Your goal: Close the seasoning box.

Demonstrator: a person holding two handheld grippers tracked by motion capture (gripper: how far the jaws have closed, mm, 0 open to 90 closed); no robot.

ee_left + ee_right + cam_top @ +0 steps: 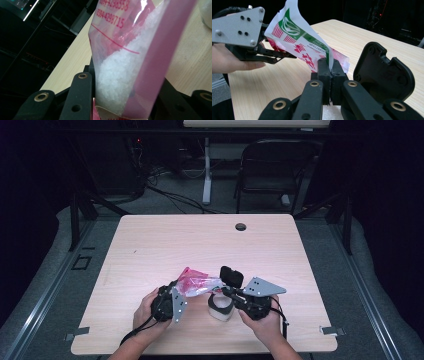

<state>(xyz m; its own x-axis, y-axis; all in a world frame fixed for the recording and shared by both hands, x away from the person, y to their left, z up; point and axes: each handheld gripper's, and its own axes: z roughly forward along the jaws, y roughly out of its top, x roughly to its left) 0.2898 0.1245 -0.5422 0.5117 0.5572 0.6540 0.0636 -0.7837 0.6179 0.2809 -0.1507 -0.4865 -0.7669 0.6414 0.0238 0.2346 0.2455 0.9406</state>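
- A bag (196,282) of white grains is held up just above the tabletop (150,245), between the two hand-held grippers
- The left hand-held gripper (176,292) is clenched on the bottom part of the bag (125,75); its black jaws press on both sides of it
- The right hand-held gripper (330,68) is clenched tight on the thin top edge of the bag (297,37); the jaws meet with only the plastic between them
- A white cup (220,306) stands on the tabletop just under the right hand-held gripper (226,290), close to the bag
- A black lid-like thing (384,72) shows right beside the right jaws
- The bag looks soft and floppy, so it bends where nothing holds it
- The plastic looks smooth and slippery, and thin enough to tear if pulled hard
- The grains sit low in the bag, so the bottom is the heavy end and the top is light and flat
- The flat top edge is a good spot to pinch; the full bottom needs a wider hold
- If the bag tips with the top open, the grains could spill out fast
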